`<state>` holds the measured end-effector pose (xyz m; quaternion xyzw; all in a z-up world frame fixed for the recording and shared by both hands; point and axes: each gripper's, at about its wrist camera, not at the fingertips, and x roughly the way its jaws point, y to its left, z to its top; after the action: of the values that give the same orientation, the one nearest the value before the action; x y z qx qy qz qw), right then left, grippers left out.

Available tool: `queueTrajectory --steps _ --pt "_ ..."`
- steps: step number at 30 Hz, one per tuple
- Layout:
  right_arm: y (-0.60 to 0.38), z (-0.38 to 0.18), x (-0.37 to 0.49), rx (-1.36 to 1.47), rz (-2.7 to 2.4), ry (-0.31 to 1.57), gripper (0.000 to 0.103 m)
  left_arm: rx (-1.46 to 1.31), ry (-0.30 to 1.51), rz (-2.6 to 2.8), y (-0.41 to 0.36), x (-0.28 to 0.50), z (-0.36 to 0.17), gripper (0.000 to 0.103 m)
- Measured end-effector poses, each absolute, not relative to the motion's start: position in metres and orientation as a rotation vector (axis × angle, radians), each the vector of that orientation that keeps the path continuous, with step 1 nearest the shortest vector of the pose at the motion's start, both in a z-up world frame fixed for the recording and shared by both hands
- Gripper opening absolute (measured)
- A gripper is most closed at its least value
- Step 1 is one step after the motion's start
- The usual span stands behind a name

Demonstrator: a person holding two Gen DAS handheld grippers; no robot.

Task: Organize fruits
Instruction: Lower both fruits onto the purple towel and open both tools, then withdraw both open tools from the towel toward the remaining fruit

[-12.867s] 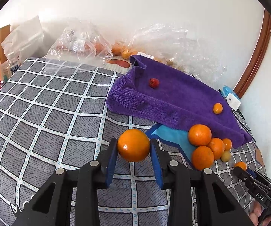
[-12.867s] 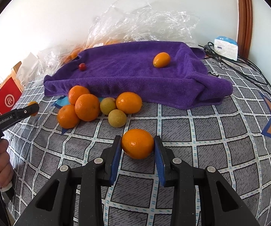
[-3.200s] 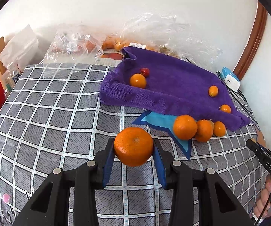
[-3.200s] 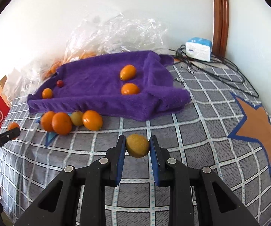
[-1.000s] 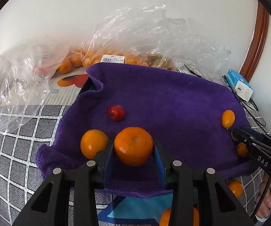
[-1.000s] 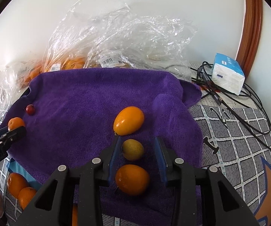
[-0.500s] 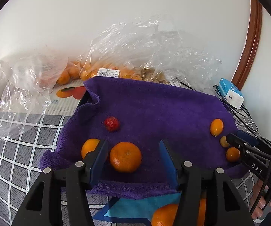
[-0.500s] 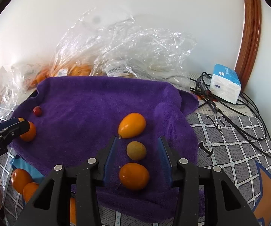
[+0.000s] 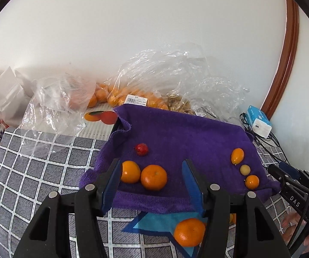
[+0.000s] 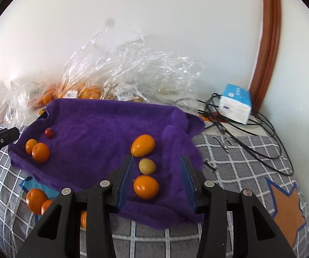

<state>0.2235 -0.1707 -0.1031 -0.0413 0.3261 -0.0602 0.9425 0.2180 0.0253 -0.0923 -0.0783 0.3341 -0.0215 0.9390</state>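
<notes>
Left wrist view, glossy dimpled tangerine (image 9: 153,177), resting on purple towel (image 9: 186,137)

I see even, bright daylight, soft shadows under the fruit, glare on the plastic bags (image 10: 133,68), mostly sharp focus, and strong fisheye bending with black corners.

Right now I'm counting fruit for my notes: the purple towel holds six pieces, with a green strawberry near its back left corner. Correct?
Not quite: the strawberry is red, not green, as the left wrist view shows. The rest holds: six pieces lie on the purple towel, with the strawberry near its back left corner.
</notes>
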Motion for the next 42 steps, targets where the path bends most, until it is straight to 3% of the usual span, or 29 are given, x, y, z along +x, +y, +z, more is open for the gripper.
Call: queueTrajectory --steps 16,23,30,38,42 --pt "-0.168 -0.111 0.145 0.04 -0.109 0.732 0.044 -0.085 0.706 -0.021 0.059 0.129 -0.105 0.055" --pt "-0.157 -0.126 0.135 0.056 -0.089 0.754 0.044 -0.122 0.799 0.007 0.082 0.127 -0.13 0.055" --pt "-0.139 -0.144 0.146 0.036 -0.035 0.798 0.037 -0.145 0.827 0.014 0.086 0.136 -0.145 0.055" --pt "-0.119 -0.159 0.177 -0.043 0.018 0.84 0.037 -0.159 0.856 0.03 0.093 0.141 -0.165 0.061" --pt "-0.121 -0.166 0.19 -0.043 0.027 0.86 0.037 -0.17 0.853 -0.003 0.091 0.14 -0.166 0.07"
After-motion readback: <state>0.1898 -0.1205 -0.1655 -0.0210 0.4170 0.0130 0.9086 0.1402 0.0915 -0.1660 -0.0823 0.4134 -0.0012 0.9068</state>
